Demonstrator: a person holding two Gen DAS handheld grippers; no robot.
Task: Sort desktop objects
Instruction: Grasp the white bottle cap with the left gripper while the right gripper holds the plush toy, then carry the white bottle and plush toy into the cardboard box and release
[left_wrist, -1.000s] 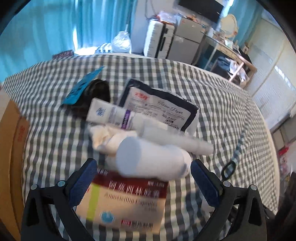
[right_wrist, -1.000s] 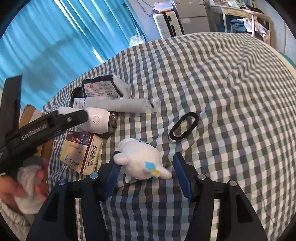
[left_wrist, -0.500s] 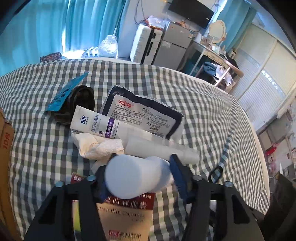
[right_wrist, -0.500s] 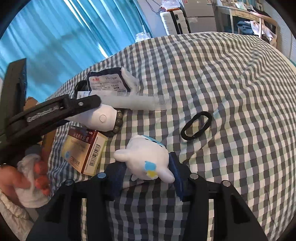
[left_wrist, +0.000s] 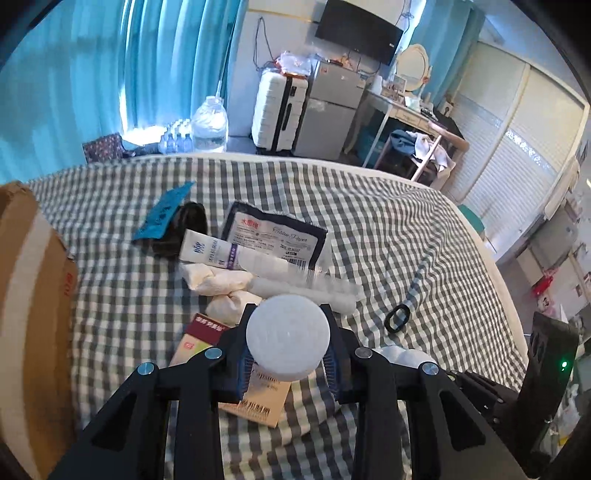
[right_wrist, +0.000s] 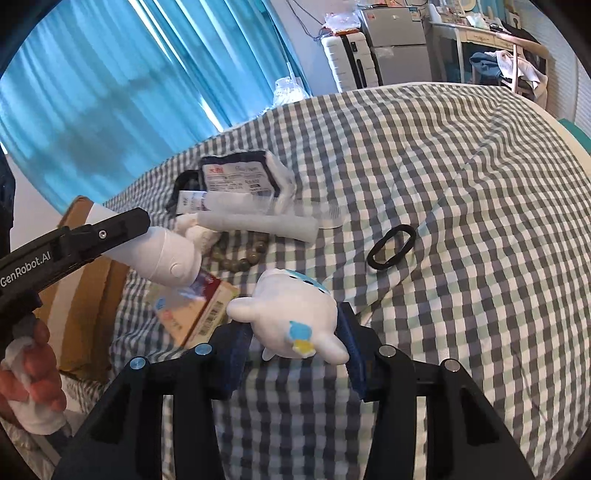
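"GenRobot.AI" in white on the left gripper (right_wrist: 177, 254) arm. Red "10" on the cardboard box (left_wrist: 33, 295) side, left of the gripper. Medicine box (right_wrist: 195, 310) beneath the gripper: barcode only (print blurred). Tissue pack (left_wrist: 275, 236) beyond it has a red Chinese logo and script wording, unreadable.

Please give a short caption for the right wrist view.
Right gripper clasps a white plush toy above the checked cloth.

A white device (left_wrist: 287, 339) hides part of the medicine box (left_wrist: 255, 397), a cardboard box (left_wrist: 26, 295) is cut off at the frame's left edge, and the comb's (right_wrist: 325, 216) teeth are blurred.
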